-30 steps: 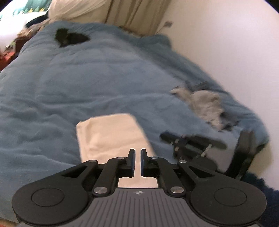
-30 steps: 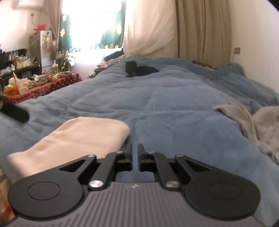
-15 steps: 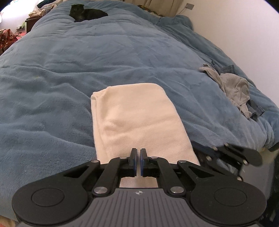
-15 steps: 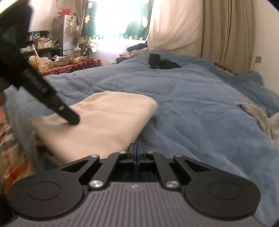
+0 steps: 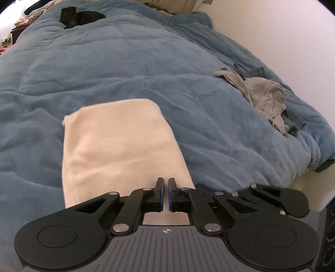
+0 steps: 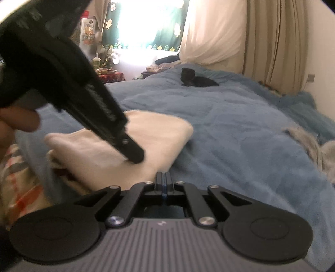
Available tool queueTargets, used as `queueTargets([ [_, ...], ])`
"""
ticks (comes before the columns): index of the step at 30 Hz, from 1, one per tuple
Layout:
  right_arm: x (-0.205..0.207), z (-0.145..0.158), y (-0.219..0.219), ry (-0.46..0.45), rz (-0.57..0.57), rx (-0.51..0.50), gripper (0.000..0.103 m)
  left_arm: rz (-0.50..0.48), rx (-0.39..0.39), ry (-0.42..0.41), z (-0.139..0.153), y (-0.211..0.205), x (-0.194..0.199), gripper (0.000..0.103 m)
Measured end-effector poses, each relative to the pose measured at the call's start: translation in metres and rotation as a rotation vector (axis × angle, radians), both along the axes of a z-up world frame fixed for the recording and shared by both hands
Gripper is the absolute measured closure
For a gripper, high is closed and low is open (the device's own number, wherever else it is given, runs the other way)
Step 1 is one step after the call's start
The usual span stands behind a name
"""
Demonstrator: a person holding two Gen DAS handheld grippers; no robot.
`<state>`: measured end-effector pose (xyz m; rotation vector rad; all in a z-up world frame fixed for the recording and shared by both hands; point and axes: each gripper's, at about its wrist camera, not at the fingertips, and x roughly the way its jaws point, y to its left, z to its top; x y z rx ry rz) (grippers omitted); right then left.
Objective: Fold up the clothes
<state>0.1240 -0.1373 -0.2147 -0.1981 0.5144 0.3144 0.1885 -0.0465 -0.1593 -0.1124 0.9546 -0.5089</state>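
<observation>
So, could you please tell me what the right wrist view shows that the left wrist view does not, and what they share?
Only the right wrist view shows the bright window, the cream curtains, the cluttered shelves at the left, and the left tool reaching down onto the folded cream cloth.

Only the left wrist view shows the blue denim beside the grey garment, and the white wall.

Both share the blue blanket, the cream cloth, the black item far off, and the grey garment.

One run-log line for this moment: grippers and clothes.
left gripper: shut, empty, over cream folded cloth | right gripper: shut, empty, at cloth's near edge | grey garment: crumpled, unfolded on blue blanket
</observation>
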Motion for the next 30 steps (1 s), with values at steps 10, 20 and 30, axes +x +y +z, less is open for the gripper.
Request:
queueTargets([
  [10, -0.012, 0.0, -0.012, -0.002, -0.046, 0.002, 0.1, -0.023, -0.026, 0.031, 0.003, 0.002, -0.012, 0.099],
  [20, -0.047, 0.004, -0.001, 0.028, 0.03, 0.012, 0.101, -0.05, -0.029, 0.039, 0.002, 0.0, -0.031, 0.099],
  [30, -0.038, 0.012, -0.014, 0.017, -0.029, -0.001, 0.1, -0.053, -0.044, 0.038, 0.009, 0.004, -0.036, 0.099],
])
